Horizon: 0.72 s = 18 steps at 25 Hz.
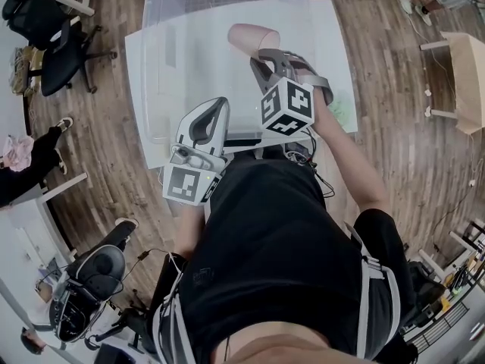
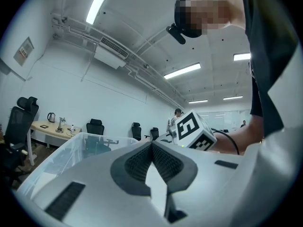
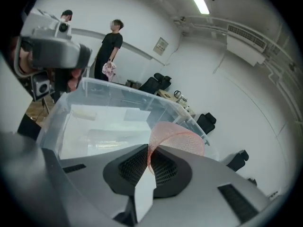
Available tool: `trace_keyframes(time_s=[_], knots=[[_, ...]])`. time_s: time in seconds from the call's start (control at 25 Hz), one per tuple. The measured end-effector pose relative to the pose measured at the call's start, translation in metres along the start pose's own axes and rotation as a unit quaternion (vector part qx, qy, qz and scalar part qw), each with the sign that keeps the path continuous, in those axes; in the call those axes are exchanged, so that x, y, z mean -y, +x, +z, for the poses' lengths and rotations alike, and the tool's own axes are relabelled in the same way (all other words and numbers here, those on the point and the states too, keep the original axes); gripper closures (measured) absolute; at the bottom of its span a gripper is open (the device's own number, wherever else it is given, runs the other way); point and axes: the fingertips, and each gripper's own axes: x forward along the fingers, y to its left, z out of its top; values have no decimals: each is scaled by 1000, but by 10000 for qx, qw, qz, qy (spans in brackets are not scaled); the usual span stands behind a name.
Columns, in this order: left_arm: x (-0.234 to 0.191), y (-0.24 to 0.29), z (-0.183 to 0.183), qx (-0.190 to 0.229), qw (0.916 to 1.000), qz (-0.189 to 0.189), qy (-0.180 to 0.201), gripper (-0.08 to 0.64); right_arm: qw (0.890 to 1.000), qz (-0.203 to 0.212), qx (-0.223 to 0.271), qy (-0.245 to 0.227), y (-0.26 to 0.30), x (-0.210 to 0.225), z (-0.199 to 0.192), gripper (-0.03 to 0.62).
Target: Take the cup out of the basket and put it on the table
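Observation:
A pink translucent cup (image 1: 246,36) is held by its rim in my right gripper (image 1: 261,55), which is shut on it. In the right gripper view the cup (image 3: 179,138) rises from between the jaws (image 3: 149,156), above the near rim of the clear plastic basket (image 3: 94,112). That basket (image 1: 163,89) stands on the white table (image 1: 337,59). My left gripper (image 1: 218,105) hovers by the table's near edge, shut with nothing in it. In the left gripper view its pads (image 2: 151,150) meet, and the basket (image 2: 80,145) lies ahead.
Office chairs (image 1: 53,29) stand left of the table on the wood floor, and a wheeled machine (image 1: 91,279) sits low left. A light wooden stool (image 1: 462,74) is at the right. People stand behind the basket (image 3: 109,51).

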Motion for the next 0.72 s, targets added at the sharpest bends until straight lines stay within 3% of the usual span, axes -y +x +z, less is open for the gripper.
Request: trace_keyframes(time_s=[0.2,0.44,0.52,0.64,0.72], knots=[[10,1,0,-7,10000,-30,71,541,9924,78,944,780,-50,8,11,561],[26,5,1,32,9999,-89,107,541,9711,70,1908,1432,-101,10,15,561],[31,6,-1,0,9999,-119,120,541,9594,141,2305,1616,-115,9,15,561],[38,8,-1,-29,9998,-145,130,541,9300,234,3100,1963,-139,7,20,561],[43,10,-1,-25,9998,-160,134,541,9146,298,3366,2222,-152,5,18,561]])
